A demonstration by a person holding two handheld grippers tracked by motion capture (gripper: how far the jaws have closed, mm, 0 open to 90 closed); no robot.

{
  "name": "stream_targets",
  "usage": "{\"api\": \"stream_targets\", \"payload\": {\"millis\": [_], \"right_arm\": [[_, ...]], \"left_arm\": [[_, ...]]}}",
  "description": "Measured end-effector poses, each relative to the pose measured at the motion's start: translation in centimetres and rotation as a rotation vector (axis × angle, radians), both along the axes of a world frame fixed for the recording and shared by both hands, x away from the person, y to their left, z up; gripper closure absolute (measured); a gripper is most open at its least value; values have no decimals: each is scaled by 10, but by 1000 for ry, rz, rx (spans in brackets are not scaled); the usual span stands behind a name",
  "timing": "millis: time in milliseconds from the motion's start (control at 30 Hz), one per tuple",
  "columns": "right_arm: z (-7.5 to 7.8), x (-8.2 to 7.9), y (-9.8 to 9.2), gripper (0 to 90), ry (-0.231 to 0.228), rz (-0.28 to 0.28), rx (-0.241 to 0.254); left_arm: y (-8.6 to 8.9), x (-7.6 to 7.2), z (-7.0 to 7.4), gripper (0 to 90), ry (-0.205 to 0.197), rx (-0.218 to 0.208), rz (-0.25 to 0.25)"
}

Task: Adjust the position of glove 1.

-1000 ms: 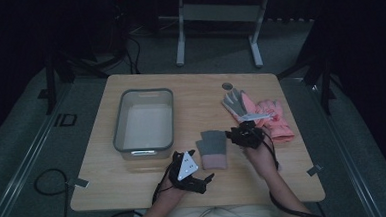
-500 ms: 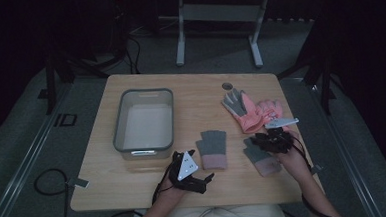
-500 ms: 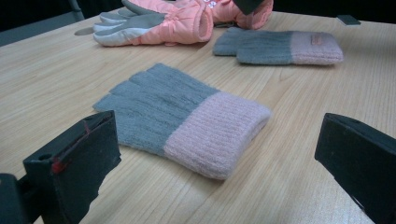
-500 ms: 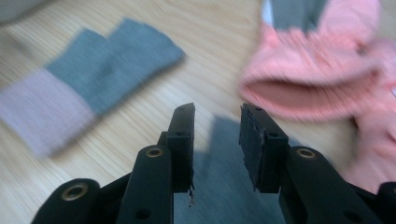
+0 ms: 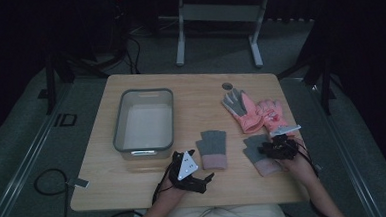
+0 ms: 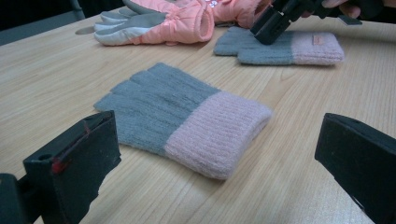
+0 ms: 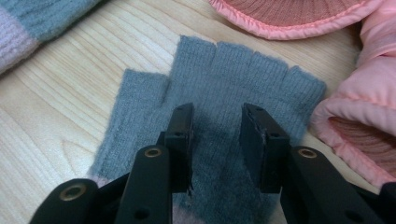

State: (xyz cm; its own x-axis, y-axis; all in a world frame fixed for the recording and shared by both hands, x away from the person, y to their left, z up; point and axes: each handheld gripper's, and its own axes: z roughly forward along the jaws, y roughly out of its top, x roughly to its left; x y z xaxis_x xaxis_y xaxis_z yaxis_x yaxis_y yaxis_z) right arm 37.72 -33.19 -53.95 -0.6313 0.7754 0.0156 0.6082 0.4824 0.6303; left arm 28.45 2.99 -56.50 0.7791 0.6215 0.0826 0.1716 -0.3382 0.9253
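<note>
Two knit fingerless gloves, grey with pink cuffs, lie side by side near the table's front edge. The left glove (image 5: 213, 147) (image 6: 187, 116) lies flat just ahead of my left gripper (image 5: 197, 181) (image 6: 219, 140), which stands wide open and apart from it. The right glove (image 5: 257, 157) (image 7: 233, 84) (image 6: 280, 46) lies flat with its fingers pointing away. My right gripper (image 5: 272, 149) (image 7: 217, 126) (image 6: 273, 23) points down onto its grey palm, jaws narrowly apart and pinching the fabric between them.
A pair of pink padded gloves with grey palms (image 5: 254, 113) (image 6: 187, 18) (image 7: 364, 88) lies behind the right knit glove, close to my right gripper. A grey bin (image 5: 117, 137) stands at the left. A round hole (image 5: 227, 85) marks the table's far side.
My right gripper has come from beside the pink gloves toward the front right, bringing the second knit glove, which now lies on the table. The left gripper has not moved.
</note>
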Motion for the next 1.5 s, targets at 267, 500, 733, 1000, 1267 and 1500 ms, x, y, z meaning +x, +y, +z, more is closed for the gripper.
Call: {"api": "stream_targets", "payload": {"millis": [267,500,733,1000,1267,1500], "right_arm": [[-2,-5,5,819,-16,-28,-11],[13,-18,19,854,1,-84,31],[47,-40,37,854,-82,-163,122],[60,-48,49,854,-99,-261,187],[33,-37,52,854,-53,-324,144],[9,-25,52,845,-17,-355,119]], "left_arm": [[0,0,0,0,1,0,1],[0,0,0,0,3,-2,2],[0,0,0,0,-3,3,10],[0,0,0,0,-3,8,11],[-1,-1,0,0,-13,15,6],[-1,-1,0,0,-11,13,7]]}}
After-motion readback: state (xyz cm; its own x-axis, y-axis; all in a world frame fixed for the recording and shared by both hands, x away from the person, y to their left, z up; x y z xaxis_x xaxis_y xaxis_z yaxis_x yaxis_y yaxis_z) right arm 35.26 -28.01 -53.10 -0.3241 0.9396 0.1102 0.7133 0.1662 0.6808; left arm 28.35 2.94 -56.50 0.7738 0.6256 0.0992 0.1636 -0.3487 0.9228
